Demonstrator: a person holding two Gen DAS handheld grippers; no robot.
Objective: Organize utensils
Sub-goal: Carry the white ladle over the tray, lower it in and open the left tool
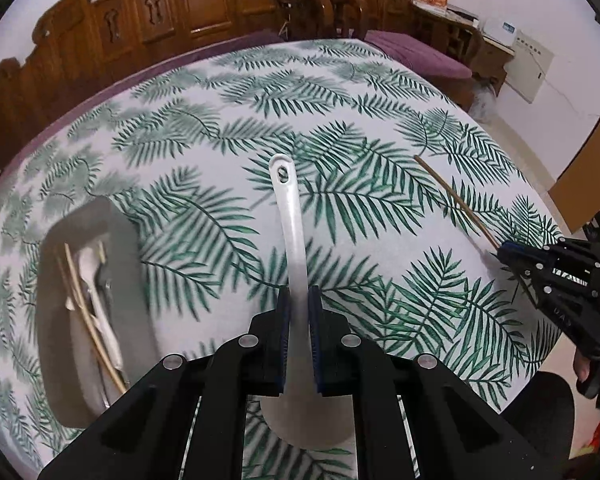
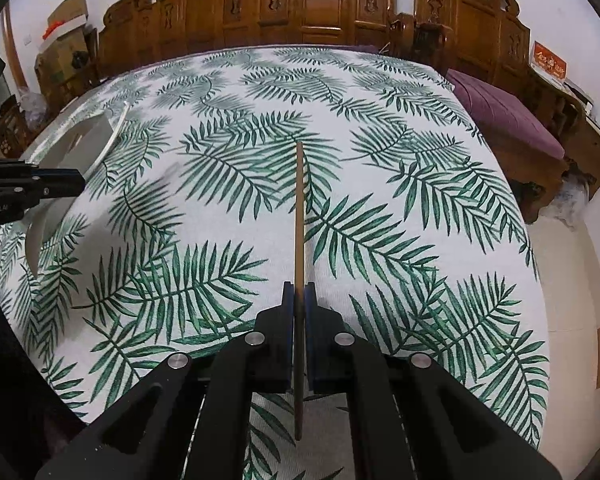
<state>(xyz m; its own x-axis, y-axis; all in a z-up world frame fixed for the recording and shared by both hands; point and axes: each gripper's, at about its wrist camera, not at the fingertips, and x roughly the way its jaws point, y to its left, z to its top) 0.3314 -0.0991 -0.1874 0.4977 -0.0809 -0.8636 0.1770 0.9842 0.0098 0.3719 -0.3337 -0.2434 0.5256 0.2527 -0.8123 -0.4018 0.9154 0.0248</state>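
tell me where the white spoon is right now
The white spoon is clamped in the left hand-held gripper, right of the grey tray.

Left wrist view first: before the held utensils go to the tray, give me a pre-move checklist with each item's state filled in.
1. Left gripper clamps the white spoon by its handle: ok.
2. Right gripper clamps the chopstick: ok.
3. Spoon is clear of the tablecloth: cannot tell, since its bowl sits low behind the fingers.
4. Grey tray is in view and its top is unobstructed: ok.
5. Room left in the tray: cannot tell; chopsticks and white spoons already lie inside.
6. The two grippers are well apart, so no clash seems likely: ok.
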